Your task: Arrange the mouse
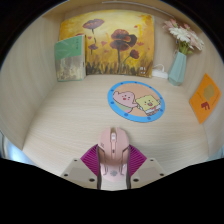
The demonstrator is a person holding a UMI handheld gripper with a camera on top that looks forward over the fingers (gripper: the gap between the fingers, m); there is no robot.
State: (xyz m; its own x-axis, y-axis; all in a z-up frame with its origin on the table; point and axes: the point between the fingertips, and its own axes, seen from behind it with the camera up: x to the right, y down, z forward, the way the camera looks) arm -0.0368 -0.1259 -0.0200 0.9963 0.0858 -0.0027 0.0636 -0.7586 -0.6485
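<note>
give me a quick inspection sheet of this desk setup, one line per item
surface: light wooden table, mostly bare in the middle
job's things: pink mouse held between the fingers; round blue cartoon mouse pad lies beyond it, nothing on it
clutter: book standing at the back wall, vase of flowers, orange card beside the vase
grippers: gripper shut on the mouse, pads pressing both its sides
cables: nothing seen
surroundings: flower painting against the back wall, small white object near the vase, too small to tell
</note>
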